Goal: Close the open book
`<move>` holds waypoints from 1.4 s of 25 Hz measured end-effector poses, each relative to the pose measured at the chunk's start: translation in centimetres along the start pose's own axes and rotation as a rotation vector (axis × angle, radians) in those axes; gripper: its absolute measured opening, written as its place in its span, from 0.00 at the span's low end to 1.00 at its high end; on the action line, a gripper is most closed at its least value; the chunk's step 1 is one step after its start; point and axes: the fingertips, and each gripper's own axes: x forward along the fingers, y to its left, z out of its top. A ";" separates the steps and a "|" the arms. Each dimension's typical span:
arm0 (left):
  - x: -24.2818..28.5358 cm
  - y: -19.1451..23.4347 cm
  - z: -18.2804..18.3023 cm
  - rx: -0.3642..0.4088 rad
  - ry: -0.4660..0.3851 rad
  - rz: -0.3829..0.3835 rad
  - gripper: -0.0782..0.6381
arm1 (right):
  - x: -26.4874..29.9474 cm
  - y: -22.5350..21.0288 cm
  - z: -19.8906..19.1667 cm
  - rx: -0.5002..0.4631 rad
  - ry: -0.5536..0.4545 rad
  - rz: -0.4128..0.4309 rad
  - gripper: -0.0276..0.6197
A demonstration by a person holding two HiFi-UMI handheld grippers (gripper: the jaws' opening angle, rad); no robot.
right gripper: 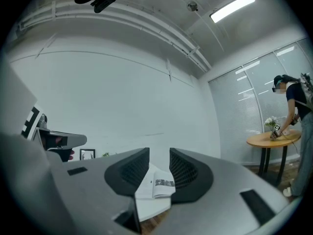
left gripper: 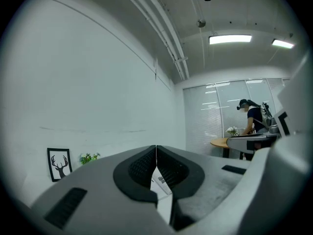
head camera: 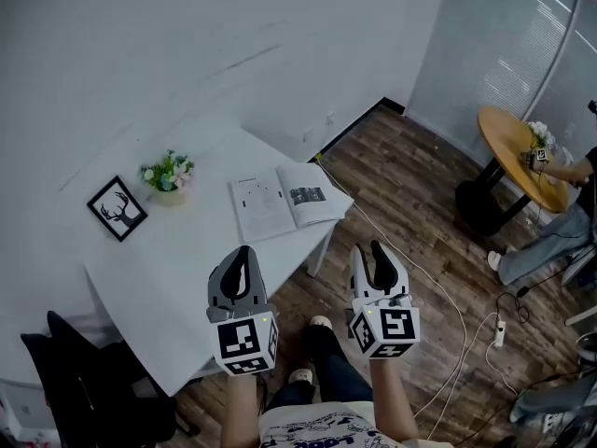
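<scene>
The open book [head camera: 290,203] lies flat near the right edge of the white table [head camera: 187,269], its pages facing up. Both grippers hover level in front of the table, short of the book. My left gripper [head camera: 244,253] is over the table's front corner, its jaws shut tip to tip with nothing in them [left gripper: 156,153]. A sliver of the book [left gripper: 159,181] shows below them. My right gripper [head camera: 369,250] hangs over the floor just right of the table, its jaws open with a narrow gap [right gripper: 159,163]. Through that gap the book [right gripper: 156,187] is visible ahead.
A framed deer picture [head camera: 118,207] and a small flower pot [head camera: 168,172] stand on the table's left part. A dark chair [head camera: 84,381] sits at lower left. At right are a round wooden table [head camera: 518,152], a seated person [head camera: 560,222], and floor cables with a power strip [head camera: 498,332].
</scene>
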 end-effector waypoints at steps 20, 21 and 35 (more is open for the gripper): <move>14.3 1.3 1.4 0.010 0.009 0.123 0.14 | 16.0 -5.2 1.7 0.007 -0.003 0.119 0.23; 14.9 1.4 1.5 0.008 0.006 0.135 0.14 | 16.8 -5.5 1.9 0.009 -0.003 0.128 0.23; 20.5 2.3 0.4 -0.004 0.031 0.221 0.14 | 23.9 -7.7 0.4 0.044 0.028 0.208 0.23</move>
